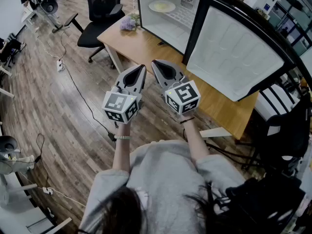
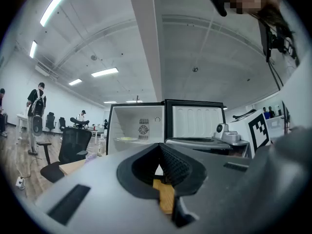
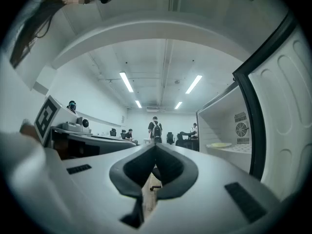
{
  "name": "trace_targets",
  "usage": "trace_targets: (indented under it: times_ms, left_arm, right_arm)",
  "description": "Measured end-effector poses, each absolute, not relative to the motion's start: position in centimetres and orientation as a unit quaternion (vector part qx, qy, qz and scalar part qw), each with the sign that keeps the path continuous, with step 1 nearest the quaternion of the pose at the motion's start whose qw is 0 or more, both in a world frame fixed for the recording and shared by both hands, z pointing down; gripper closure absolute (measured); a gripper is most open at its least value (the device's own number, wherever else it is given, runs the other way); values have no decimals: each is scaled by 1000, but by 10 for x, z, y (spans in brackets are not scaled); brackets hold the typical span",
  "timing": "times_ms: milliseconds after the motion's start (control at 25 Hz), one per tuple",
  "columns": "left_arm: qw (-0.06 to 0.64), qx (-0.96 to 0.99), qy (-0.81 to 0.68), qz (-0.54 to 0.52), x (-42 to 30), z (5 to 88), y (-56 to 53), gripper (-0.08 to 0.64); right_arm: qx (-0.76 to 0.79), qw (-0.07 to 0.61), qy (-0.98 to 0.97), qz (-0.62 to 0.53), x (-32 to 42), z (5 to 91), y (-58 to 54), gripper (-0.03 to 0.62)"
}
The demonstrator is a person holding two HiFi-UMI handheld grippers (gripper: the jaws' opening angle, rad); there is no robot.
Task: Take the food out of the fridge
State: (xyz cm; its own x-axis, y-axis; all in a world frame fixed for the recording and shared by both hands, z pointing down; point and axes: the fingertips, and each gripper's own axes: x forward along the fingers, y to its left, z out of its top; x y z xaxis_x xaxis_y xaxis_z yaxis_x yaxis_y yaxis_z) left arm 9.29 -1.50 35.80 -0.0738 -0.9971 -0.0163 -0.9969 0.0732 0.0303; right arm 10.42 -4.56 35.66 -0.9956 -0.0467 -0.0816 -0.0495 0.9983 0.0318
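A small white fridge stands open on a wooden table, its door swung out to the right. On the shelf inside lies a pale plate of food, also visible as the plate and the plate in the two gripper views. My left gripper and right gripper hover side by side over the table's near edge, both level, well short of the fridge. Both are shut with nothing between their jaws. The left gripper points at the fridge; the right gripper points left of the fridge.
A black office chair stands at the table's left end, next to a bunch of purple flowers. Cables run across the wooden floor. The open door looms at the right. People stand far off.
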Motion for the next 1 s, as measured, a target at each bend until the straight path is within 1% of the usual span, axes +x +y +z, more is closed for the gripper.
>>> trace_targets:
  times_ms: [600,1000]
  left_arm:
    - [5,667,-745,-19,101,357,-26,552]
    - [24,643,-766,-17,93,367,-16,552]
  right_arm:
    - [-27,43,999,20,116,354,-61,584]
    - [-35,35,999,19,110,360,-67,583]
